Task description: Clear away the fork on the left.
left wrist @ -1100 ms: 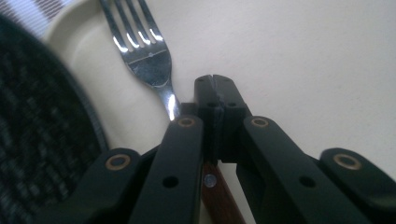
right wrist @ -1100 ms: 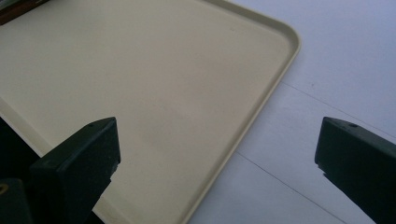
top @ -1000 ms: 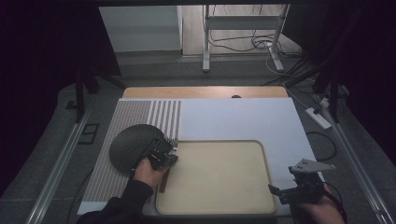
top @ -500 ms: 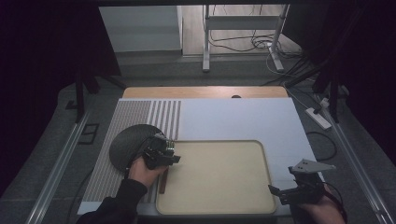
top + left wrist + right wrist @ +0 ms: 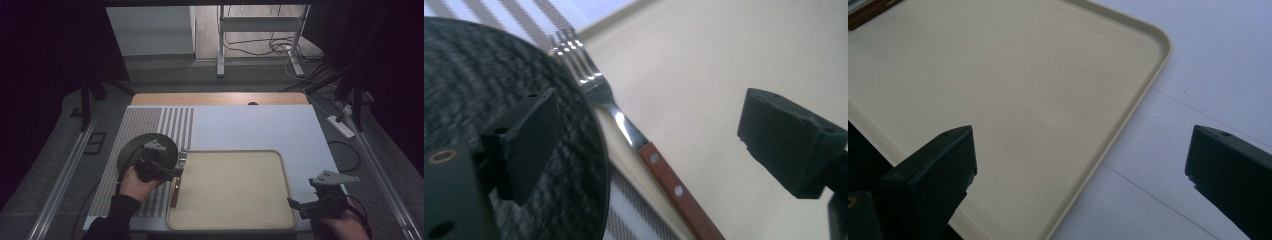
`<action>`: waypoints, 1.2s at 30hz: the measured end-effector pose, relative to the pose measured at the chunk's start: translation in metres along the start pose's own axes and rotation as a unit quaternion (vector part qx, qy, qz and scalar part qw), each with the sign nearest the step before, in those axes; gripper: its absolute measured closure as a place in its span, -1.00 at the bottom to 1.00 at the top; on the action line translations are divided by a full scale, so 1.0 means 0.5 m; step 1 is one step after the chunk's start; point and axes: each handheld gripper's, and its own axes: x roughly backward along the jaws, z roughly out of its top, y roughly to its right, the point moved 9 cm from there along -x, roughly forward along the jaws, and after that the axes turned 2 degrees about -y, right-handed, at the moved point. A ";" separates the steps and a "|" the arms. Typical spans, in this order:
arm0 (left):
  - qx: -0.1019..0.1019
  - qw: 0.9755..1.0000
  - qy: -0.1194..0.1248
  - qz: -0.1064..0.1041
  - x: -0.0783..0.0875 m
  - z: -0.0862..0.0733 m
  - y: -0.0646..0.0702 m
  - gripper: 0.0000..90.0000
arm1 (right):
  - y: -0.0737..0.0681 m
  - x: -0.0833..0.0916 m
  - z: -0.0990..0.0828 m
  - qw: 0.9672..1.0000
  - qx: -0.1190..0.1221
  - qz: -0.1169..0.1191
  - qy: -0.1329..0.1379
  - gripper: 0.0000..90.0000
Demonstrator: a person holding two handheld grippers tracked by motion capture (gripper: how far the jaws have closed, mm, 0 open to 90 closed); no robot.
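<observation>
We have the left gripper (image 5: 172, 172) with fingers released over the fork (image 5: 624, 125), which lies at the tray's (image 5: 280, 200) 9 o'clock edge beside the dark plate (image 5: 131, 149), right gripper (image 5: 299, 205) spread idle, nothing loaded yet.

Beyond the wooden-edged desk (image 5: 220, 98) on the grey floor (image 5: 65, 165) are a white metal stand (image 5: 260, 30), a white power strip (image 5: 341, 126) and tangled cables (image 5: 270, 47).
</observation>
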 end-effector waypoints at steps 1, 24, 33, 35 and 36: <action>0.000 1.000 0.000 0.000 0.000 0.000 0.000 -0.77 | 0.000 0.000 0.000 1.000 0.000 0.000 0.000 -0.99; -0.017 0.998 0.044 0.052 0.115 -0.089 0.002 -0.93 | 0.000 -0.001 0.001 1.000 -0.002 0.000 0.001 -0.99; -0.012 0.996 0.062 0.066 0.148 -0.125 0.012 -0.99 | 0.000 -0.001 0.001 1.000 -0.003 0.000 -0.001 -0.99; -0.012 0.996 0.064 0.067 0.151 -0.128 0.014 -1.00 | 0.000 -0.002 0.001 1.000 -0.003 0.000 -0.002 -0.99; -0.013 0.995 0.067 0.071 0.157 -0.135 0.017 -1.00 | 0.000 -0.002 0.001 1.000 -0.004 0.000 -0.003 -0.99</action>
